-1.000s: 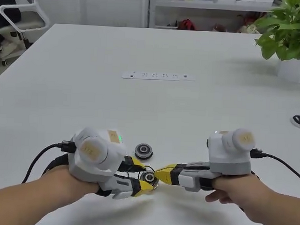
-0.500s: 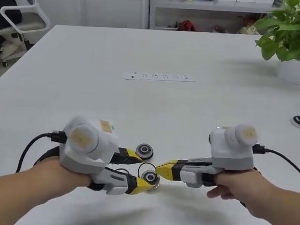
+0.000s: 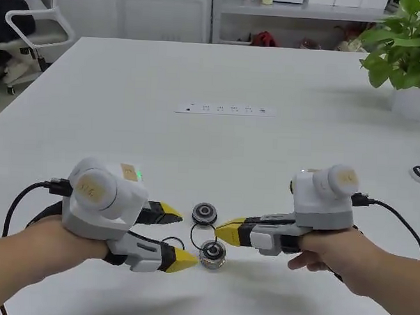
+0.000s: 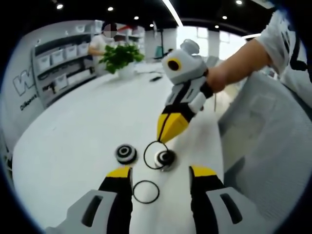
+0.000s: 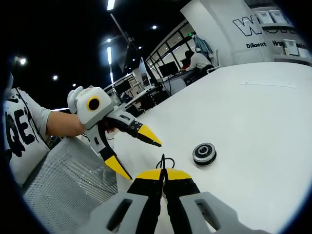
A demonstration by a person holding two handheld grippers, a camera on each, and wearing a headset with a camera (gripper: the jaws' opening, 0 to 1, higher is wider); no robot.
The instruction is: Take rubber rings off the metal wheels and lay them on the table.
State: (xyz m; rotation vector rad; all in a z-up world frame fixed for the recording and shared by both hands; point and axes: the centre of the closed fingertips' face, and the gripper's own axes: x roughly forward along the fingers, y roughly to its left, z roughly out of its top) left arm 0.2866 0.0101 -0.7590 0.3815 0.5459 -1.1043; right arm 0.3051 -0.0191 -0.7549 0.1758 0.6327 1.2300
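The right gripper (image 3: pixel 221 232) is seen with its jaws pressed together on a thin black rubber ring (image 4: pixel 145 157), which hangs as an open loop from the yellow tips. The loop's lower edge meets a bare, shiny metal wheel (image 3: pixel 213 253) lying flat on the white table (image 3: pixel 266 160), just ahead of and below those tips. Whether the ring is fully free of that wheel cannot be told. The left gripper (image 3: pixel 177 235) is held with its jaws wide apart just beside the wheel, on the opposite side, and nothing is gripped by it. A second, loose black rubber ring (image 4: pixel 133 191) is laid flat on the table between those open jaws. Just beyond, a second metal wheel with its black ring in place (image 3: pixel 204 213) is untouched. The held ring is judged to need drawing clear toward the right, then lowering onto the table.
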